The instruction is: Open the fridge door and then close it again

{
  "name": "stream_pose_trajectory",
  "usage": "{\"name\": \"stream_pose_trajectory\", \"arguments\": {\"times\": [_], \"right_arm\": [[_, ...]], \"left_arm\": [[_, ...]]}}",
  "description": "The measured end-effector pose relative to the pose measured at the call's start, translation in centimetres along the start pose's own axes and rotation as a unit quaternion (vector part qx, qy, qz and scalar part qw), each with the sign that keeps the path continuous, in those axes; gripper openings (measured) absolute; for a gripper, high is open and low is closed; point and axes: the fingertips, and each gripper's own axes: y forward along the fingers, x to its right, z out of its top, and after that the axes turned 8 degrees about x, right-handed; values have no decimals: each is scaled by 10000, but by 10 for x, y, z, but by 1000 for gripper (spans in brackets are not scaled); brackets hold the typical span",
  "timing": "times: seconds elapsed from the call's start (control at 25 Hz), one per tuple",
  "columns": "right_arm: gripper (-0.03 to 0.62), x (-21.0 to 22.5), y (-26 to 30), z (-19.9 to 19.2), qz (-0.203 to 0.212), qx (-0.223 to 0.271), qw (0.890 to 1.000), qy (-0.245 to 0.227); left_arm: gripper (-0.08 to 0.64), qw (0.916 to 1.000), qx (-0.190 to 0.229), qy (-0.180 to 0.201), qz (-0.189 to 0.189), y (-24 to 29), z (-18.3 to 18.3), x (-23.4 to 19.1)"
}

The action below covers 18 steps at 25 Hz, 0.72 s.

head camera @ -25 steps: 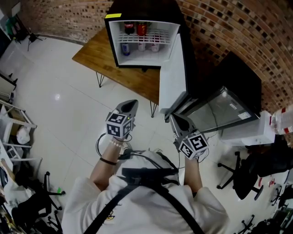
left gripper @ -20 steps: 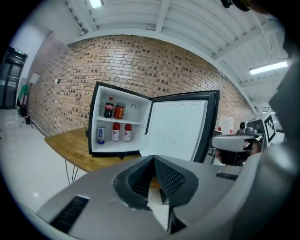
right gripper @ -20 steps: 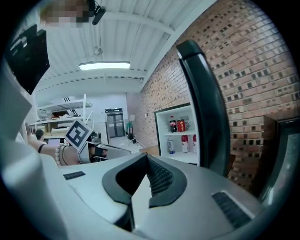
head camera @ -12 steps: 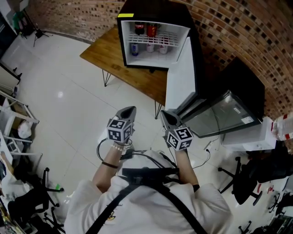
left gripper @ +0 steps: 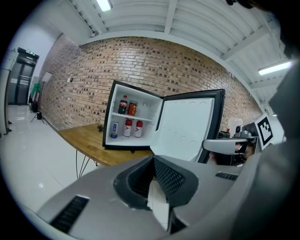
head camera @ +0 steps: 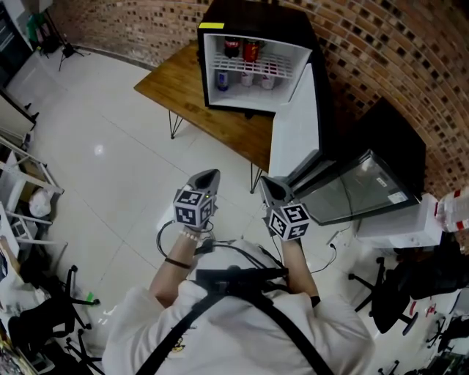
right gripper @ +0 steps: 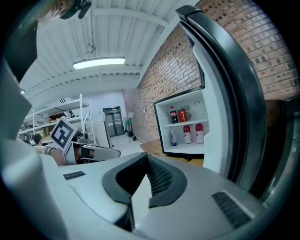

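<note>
Fridge door (head camera: 295, 124) stands wide open; left gripper (head camera: 208, 177) and right gripper (head camera: 268, 184) fingers closed, empty.

The head camera sits up high on the person and looks almost straight down. It sees the left gripper (head camera: 209, 176) and the right gripper (head camera: 265, 183) near, and the fridge (head camera: 256, 18) far off on the wooden table (head camera: 176, 84). The left gripper camera sits low on its gripper and faces the fridge from well back, with the right gripper at its right side. The right gripper camera looks the same way, very close beside the open door (right gripper: 234, 108), with the left gripper at its left. All three see into the open fridge.
</note>
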Motion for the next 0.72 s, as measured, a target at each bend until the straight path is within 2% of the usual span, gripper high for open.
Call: {"name": "stream_pose_trajectory", "arguments": {"times": [0.72], "right_arm": [[21,3,-1,-2,4,-85,9999,-91]], "left_arm": [[0,9999,-5,-21,-140,7,1,5]]}}
